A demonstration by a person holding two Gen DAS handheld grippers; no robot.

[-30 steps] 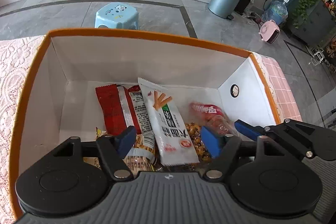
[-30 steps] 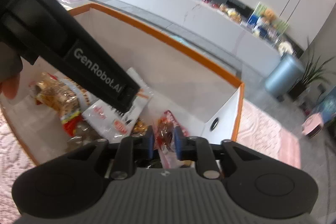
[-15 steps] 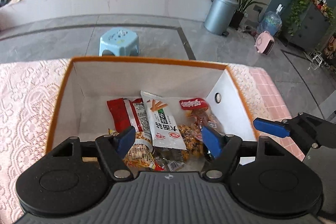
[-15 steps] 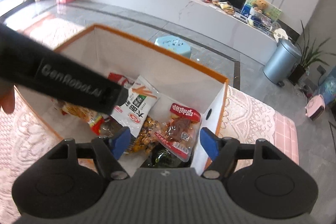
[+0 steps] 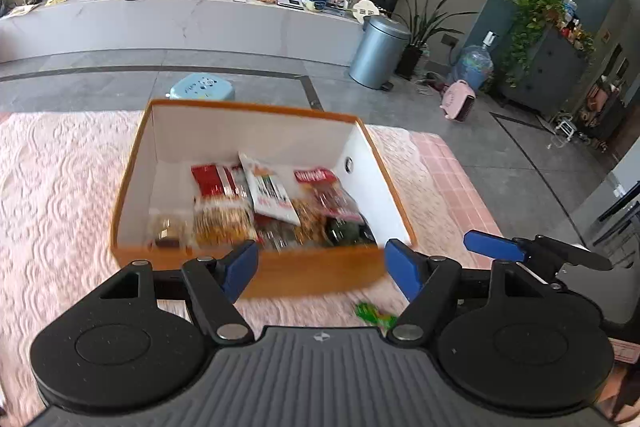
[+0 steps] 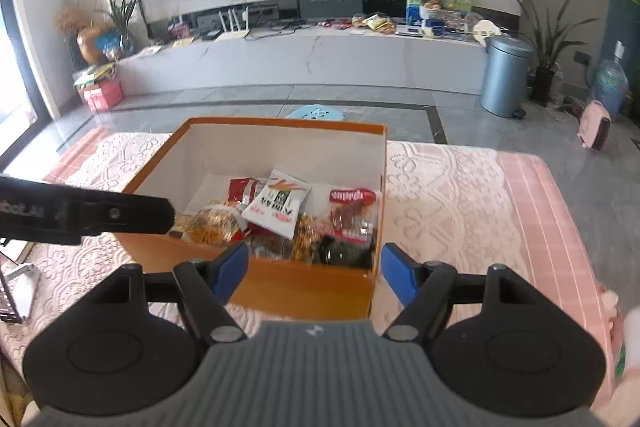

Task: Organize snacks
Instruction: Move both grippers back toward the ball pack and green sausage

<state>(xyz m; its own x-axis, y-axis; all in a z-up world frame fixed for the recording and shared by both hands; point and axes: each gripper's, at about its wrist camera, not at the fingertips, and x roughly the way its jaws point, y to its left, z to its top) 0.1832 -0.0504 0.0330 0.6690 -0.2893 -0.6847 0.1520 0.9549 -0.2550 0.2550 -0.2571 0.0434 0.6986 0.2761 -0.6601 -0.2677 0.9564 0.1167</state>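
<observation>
My left gripper (image 5: 322, 269) hangs with its jaws spread and nothing between them, and my right gripper (image 6: 314, 273) is likewise released and empty. Both sit on the near side of the orange box (image 5: 320, 277), which stands on the pink lace cloth (image 5: 60, 187) with its long axis running away from me. The snacks lie inside it, crowded toward the near end: a white packet (image 6: 280, 205) points lengthwise toward the far wall, a red packet (image 5: 216, 181) just left of it lies the same way, and a clear packet with a red top (image 6: 352, 211) sits by the right wall. A small green wrapper (image 5: 374, 315), blurred, lies on the cloth outside the box, I think a sweet.
</observation>
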